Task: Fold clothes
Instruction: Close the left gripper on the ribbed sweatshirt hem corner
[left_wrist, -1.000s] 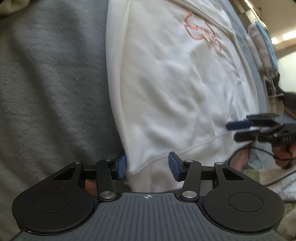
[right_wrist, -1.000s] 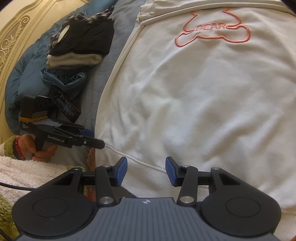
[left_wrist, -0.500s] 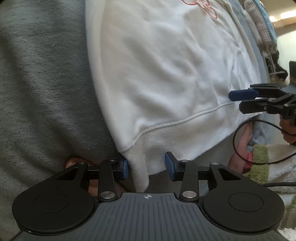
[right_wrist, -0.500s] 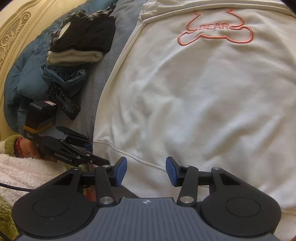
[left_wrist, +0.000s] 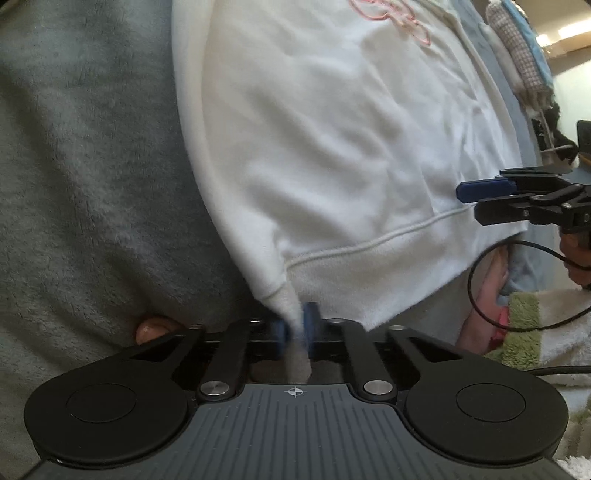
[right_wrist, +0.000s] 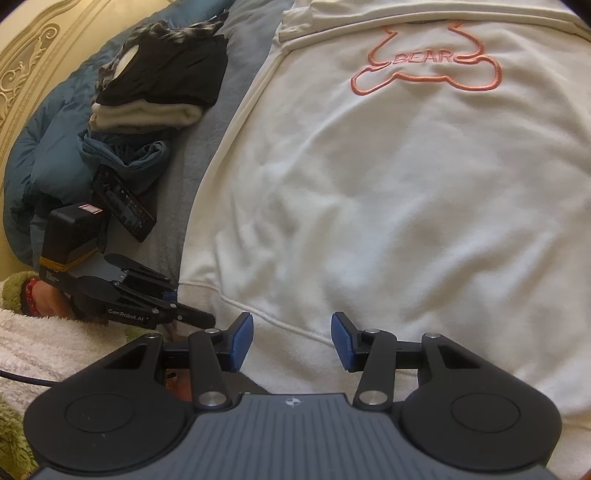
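My left gripper (left_wrist: 295, 330) pinches the corner of the white sweatshirt (left_wrist: 332, 147). My right gripper (right_wrist: 291, 341) is wide apart over the hem, holding nothing.

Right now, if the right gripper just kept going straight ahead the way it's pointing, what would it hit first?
The right gripper is open and aimed at the white sweatshirt. It would most likely meet the sweatshirt's ribbed hem first, though depth is hard to judge.

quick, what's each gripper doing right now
left gripper: closed on the bottom corner of the white sweatshirt.
right gripper: open, holding nothing, over the sweatshirt's hem.
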